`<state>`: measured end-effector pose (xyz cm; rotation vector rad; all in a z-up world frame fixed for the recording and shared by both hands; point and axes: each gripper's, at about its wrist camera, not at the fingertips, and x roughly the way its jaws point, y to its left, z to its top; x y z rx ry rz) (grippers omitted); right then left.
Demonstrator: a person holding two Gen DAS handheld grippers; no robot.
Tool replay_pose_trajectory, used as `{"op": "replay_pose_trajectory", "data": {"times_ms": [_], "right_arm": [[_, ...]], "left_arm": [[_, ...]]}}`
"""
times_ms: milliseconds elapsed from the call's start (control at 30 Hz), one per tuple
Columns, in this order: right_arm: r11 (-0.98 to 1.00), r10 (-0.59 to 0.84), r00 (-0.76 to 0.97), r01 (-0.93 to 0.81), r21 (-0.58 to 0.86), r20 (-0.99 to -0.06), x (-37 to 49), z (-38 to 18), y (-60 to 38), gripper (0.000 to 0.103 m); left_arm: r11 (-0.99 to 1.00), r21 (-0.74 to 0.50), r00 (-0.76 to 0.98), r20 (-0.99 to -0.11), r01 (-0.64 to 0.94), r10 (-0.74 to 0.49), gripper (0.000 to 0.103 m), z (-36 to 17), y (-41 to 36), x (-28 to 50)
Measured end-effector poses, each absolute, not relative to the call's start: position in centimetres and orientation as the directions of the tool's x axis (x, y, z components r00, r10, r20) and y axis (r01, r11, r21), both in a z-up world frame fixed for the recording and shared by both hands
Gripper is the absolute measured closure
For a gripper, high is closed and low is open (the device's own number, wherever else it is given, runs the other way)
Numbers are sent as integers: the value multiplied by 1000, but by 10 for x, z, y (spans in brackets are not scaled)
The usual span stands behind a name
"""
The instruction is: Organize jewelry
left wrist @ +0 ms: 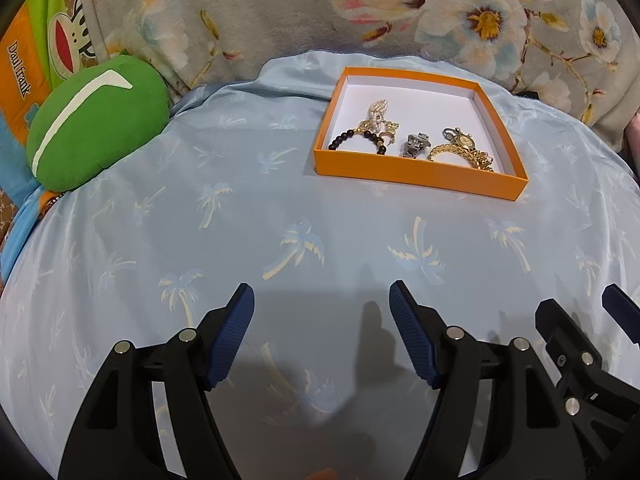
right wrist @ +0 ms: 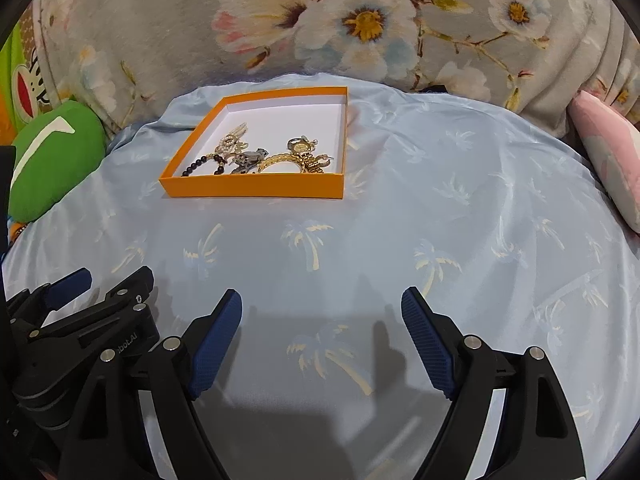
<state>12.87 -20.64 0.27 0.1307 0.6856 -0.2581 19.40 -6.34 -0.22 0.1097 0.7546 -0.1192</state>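
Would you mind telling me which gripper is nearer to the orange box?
Roughly equal; perhaps the left. The left gripper sits back from the orange box, which lies ahead to its right; from the right gripper, ahead to its left.

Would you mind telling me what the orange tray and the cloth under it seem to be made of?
The orange tray looks like matte cardboard: thin flat walls, white inside. The blue cloth looks like satin, glossy, with soft wrinkles and a palm print.
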Motion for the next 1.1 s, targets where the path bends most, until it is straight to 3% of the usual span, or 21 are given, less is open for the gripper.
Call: {"op": "replay_pose_trajectory", "data": {"times_ms": [1100], "right_arm": [[965,-161,717,258,43,-678,136,-2,-207,22]], "left_arm": [[990,67,698,-715,124,-39,33,-8,-60,201]]}}
